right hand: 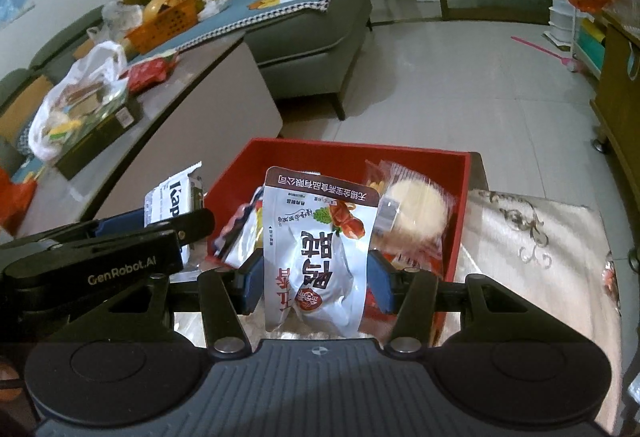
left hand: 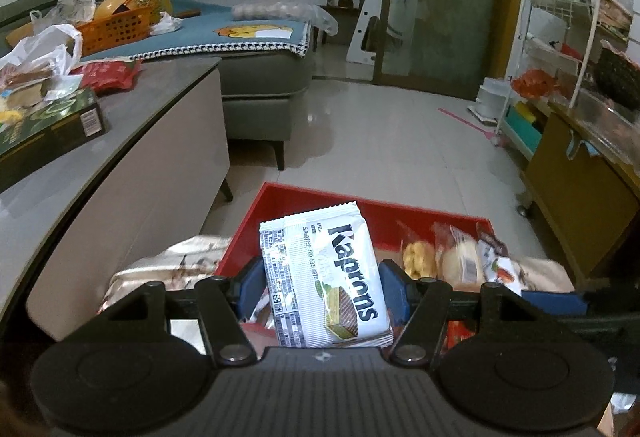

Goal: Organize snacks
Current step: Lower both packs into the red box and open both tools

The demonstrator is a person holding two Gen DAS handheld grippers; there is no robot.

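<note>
My left gripper (left hand: 322, 287) is shut on a white Kaprons wafer pack (left hand: 324, 277) and holds it upright over the near left part of the red box (left hand: 304, 197). My right gripper (right hand: 316, 277) is shut on a white snack pouch with brown top and red print (right hand: 320, 253), held over the red box (right hand: 460, 197). In the box lie a round pastry in clear wrap (right hand: 416, 213) and other wrapped snacks (left hand: 420, 257). The left gripper with the wafer pack (right hand: 172, 201) shows at the left of the right wrist view.
The red box stands on a surface with a patterned beige cloth (right hand: 532, 237). A grey table (left hand: 132, 125) at left carries a dark green box (left hand: 48, 125), a white plastic bag of snacks (right hand: 76, 93) and a red packet (left hand: 110, 75). A sofa (left hand: 256, 77) and a wooden cabinet (left hand: 580, 189) stand beyond.
</note>
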